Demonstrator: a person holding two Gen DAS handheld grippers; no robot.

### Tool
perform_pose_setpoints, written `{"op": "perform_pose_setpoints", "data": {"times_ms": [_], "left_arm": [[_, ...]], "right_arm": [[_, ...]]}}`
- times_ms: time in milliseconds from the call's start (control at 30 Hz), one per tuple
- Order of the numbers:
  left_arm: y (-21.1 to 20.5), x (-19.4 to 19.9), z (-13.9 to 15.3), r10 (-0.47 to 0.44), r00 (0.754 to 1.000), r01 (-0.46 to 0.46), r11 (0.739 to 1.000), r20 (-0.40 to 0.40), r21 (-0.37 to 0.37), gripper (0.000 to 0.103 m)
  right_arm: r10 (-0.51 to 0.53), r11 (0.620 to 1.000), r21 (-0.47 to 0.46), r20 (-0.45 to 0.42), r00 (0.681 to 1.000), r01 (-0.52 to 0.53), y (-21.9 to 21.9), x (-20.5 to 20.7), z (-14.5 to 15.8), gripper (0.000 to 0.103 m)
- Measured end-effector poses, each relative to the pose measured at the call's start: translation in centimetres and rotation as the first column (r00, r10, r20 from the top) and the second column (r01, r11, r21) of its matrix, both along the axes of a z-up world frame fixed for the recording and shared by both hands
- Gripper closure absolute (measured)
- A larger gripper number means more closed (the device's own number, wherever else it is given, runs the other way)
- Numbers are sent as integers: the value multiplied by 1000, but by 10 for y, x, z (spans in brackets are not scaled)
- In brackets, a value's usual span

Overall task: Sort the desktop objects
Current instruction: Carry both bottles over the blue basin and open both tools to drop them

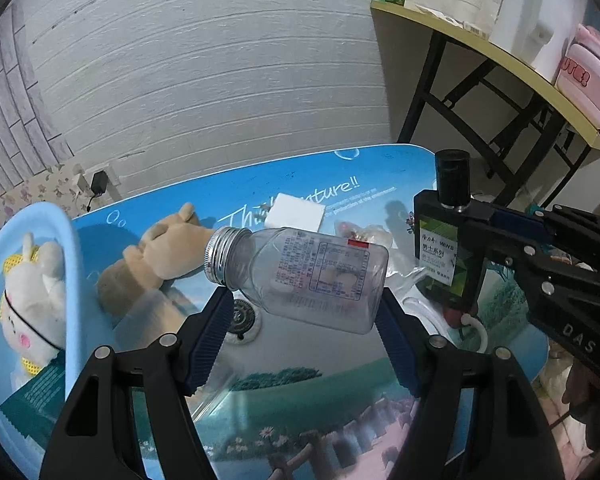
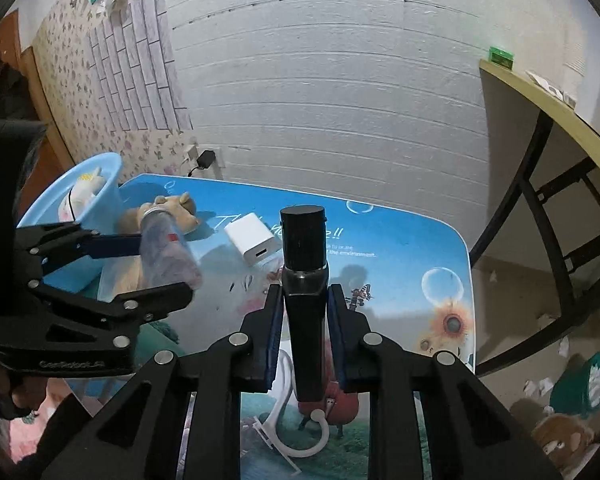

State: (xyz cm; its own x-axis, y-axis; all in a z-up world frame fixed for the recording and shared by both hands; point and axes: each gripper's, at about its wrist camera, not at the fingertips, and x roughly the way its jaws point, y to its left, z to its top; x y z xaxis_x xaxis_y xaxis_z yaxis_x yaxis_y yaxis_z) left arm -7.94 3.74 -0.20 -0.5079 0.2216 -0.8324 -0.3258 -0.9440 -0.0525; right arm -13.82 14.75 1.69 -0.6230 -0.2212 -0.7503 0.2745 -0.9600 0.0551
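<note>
My left gripper (image 1: pixel 304 312) is shut on a clear plastic bottle (image 1: pixel 300 276) with a silver cap, held sideways above the blue printed table (image 1: pixel 300 392). My right gripper (image 2: pixel 303 308) is shut on a flat black bottle (image 2: pixel 304 280) with a round black cap, held upright above the table (image 2: pixel 420 256). The black bottle (image 1: pixel 444 240) and the right gripper also show at the right of the left wrist view. The clear bottle (image 2: pixel 168 252) and the left gripper show at the left of the right wrist view.
A light blue basket (image 1: pixel 40 280) at the left holds a white plush toy (image 1: pixel 28 300). A tan plush bear (image 1: pixel 156 256), a white charger (image 2: pixel 254 246), a white plastic hook (image 2: pixel 292 432) and a small bag lie on the table. A yellow folding table (image 1: pixel 500 56) stands at the right.
</note>
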Motion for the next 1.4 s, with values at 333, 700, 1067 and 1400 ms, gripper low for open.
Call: {"op": "perform_pose_setpoints", "data": {"times_ms": [333, 700, 1067, 1400], "left_arm": [[-7, 4, 0, 6, 1000, -6, 1000, -7, 2, 32], [-20, 9, 26, 18, 999, -16, 999, -46, 41, 32], [-106, 37, 94, 154, 979, -144, 986, -132, 78, 32], [-207, 35, 67, 358, 930, -361, 932, -85, -26, 32]], "right_arm": [[-52, 999, -14, 66, 996, 53, 7, -9, -30, 86], [28, 998, -62, -19, 999, -29, -20, 4, 14, 87], [215, 966, -113, -140, 967, -231, -108, 16, 79, 87], [392, 907, -137, -74, 917, -398, -226, 3, 46, 87]]}}
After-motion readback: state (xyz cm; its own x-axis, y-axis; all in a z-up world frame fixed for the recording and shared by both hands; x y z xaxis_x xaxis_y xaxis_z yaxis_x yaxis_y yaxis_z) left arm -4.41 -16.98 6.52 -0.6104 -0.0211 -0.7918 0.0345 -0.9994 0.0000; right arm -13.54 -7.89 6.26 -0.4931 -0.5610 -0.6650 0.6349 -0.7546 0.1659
